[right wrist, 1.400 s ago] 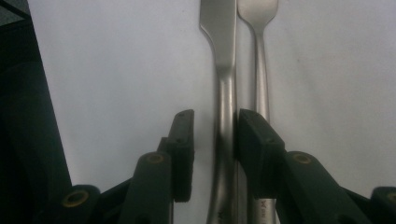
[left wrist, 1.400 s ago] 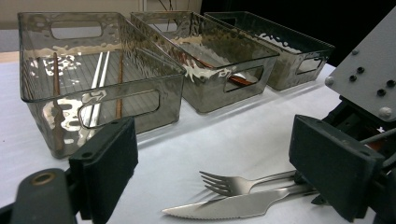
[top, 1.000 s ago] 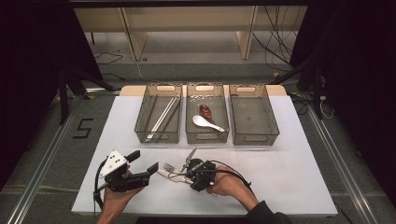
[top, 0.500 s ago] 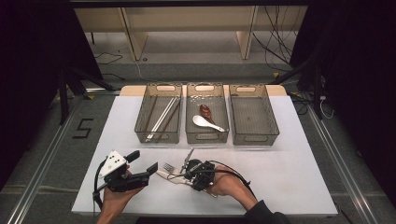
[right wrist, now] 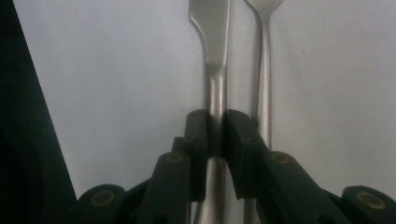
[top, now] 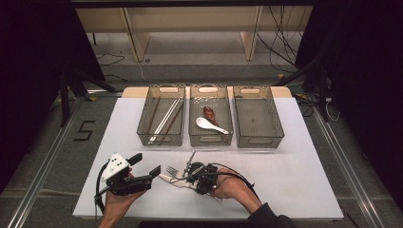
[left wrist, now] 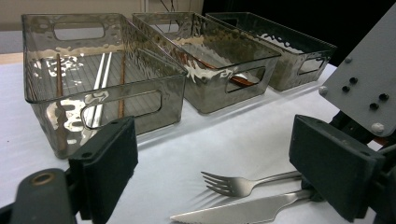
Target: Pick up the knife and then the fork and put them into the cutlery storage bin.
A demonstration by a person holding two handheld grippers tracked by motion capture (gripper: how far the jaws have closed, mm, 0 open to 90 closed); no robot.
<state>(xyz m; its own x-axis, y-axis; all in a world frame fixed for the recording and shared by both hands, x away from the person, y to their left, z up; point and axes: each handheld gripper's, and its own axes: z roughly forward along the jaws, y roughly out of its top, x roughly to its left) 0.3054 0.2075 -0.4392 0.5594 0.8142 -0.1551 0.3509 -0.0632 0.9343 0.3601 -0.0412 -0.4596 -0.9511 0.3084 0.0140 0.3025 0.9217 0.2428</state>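
Gripping the knife (right wrist: 216, 88) handle, right claw (right wrist: 215, 135) beside the fork (right wrist: 264, 70).

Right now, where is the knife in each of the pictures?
High view: the knife lies on the white table near the front edge, its handle in the right gripper.
Left gripper view: bottom middle, its blade pointing left, just below the fork.
Right gripper view: centre, its handle clamped between the black jaws, its blade reaching the top edge.
Shared landmark: the fork, lying right beside the knife in all three.
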